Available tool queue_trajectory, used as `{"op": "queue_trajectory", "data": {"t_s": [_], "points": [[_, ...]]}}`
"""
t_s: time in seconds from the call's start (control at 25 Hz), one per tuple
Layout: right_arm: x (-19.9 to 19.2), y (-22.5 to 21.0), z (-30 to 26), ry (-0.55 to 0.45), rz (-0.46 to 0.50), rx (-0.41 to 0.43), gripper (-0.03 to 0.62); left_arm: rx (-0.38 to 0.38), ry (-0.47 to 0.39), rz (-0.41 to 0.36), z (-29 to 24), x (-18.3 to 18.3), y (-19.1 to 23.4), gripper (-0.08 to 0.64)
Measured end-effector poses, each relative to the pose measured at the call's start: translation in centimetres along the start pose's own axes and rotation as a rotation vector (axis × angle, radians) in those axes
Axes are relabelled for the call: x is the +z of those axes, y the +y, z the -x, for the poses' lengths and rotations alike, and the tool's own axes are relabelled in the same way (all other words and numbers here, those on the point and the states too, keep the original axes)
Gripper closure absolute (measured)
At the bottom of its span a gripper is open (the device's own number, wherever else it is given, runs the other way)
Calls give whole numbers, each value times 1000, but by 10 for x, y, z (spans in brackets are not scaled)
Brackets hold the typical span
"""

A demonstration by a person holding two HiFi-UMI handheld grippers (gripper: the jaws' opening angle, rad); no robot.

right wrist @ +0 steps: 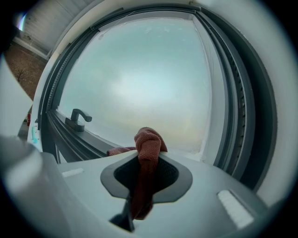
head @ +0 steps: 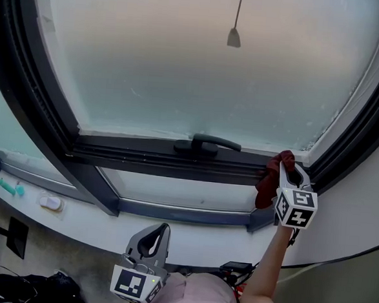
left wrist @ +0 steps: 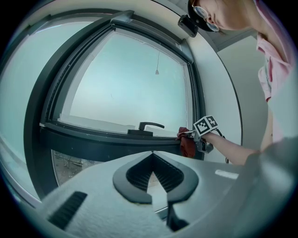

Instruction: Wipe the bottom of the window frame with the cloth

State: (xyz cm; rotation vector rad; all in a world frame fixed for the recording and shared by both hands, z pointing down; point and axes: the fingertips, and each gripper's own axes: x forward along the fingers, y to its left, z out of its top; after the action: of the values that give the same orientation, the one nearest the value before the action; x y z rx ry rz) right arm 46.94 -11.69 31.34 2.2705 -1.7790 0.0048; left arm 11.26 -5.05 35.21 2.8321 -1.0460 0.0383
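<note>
A dark red cloth (head: pixel 268 183) is bunched against the right end of the dark bottom window frame (head: pixel 150 155), close to the corner. My right gripper (head: pixel 291 175) is shut on the cloth, which bulges out past the jaw tips (right wrist: pixel 148 148) and hangs down between them. The frame's black handle (head: pixel 209 144) sits left of the cloth. My left gripper (head: pixel 157 235) hangs low below the sill, well clear of the frame, shut with nothing in it. In the left gripper view its pads (left wrist: pixel 139 174) meet, and the cloth (left wrist: pixel 187 145) shows far off.
Frosted glass fills the window, with a blind-cord pull (head: pixel 234 36) hanging in front. A lower pane (head: pixel 180 192) lies under the frame. On the white sill at the left lie a teal item (head: pixel 10 186) and a white item (head: pixel 51 203). Dark gear (head: pixel 18 284) sits on the floor.
</note>
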Motion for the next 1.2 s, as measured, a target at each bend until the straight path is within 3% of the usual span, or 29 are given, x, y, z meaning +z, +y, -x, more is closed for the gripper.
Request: {"op": "queue_trajectory", "data": {"t_s": [1.2], "points": [[-12,-55,3,18,-52,-113,531,-14,8,4,2,-1,1,565]]}}
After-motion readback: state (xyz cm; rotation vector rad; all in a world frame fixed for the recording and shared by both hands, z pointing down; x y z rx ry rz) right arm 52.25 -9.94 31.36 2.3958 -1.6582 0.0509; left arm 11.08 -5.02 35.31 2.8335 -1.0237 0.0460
